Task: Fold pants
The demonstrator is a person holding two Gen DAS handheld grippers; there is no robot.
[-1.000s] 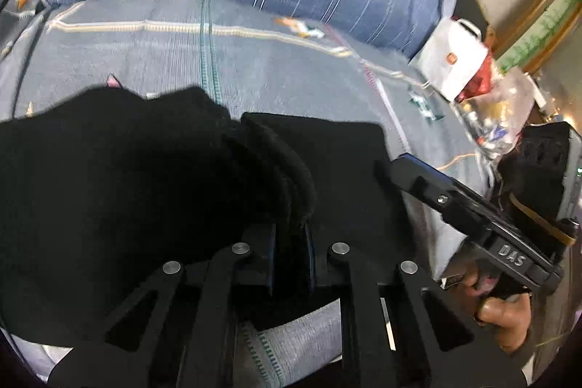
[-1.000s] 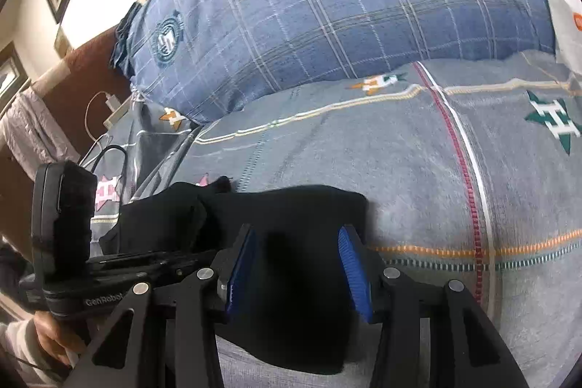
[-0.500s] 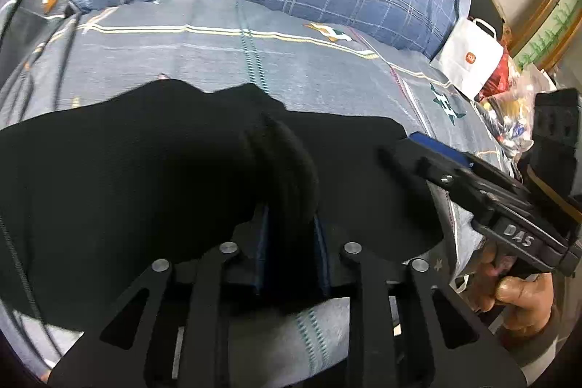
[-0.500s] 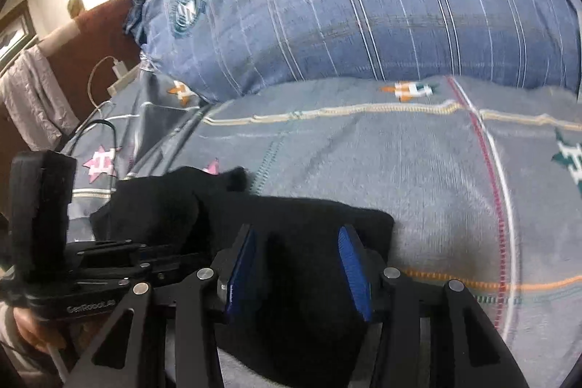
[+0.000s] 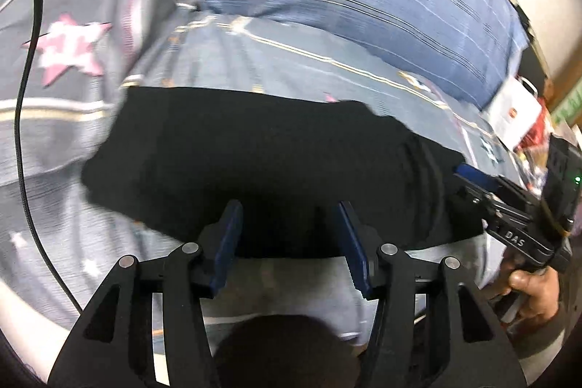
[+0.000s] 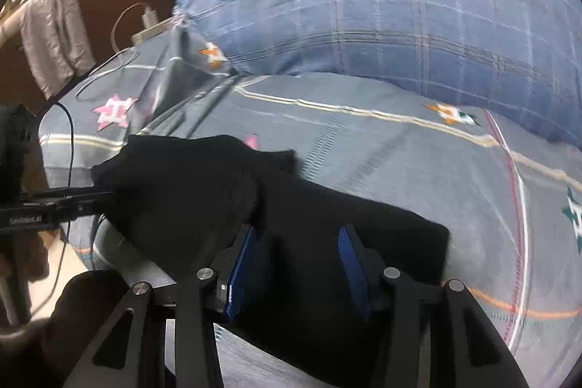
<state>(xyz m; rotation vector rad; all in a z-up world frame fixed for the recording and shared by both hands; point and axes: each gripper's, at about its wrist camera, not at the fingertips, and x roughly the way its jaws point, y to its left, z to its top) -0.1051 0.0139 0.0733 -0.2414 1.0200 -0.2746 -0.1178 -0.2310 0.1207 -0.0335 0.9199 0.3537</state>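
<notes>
The black pants (image 5: 262,162) lie folded flat on the grey patterned bed cover, near its front edge. My left gripper (image 5: 289,228) is open, its blue pads spread just above the near edge of the pants, holding nothing. My right gripper (image 6: 296,259) is open too, over the right part of the pants (image 6: 225,199). The right gripper also shows in the left wrist view (image 5: 483,184) at the right end of the pants. The left gripper shows in the right wrist view (image 6: 54,202) at the left end.
A big blue plaid pillow (image 6: 382,6) lies behind the pants on the bed cover (image 6: 382,151). A black cable (image 5: 22,97) hangs at the left. A white bag (image 5: 516,111) and clutter sit at the far right. A charger and white cord (image 6: 145,20) lie near the headboard.
My left gripper has opened and let go of the black fabric fold it was pinching. The pants now lie flat. Both cameras have swung left.
</notes>
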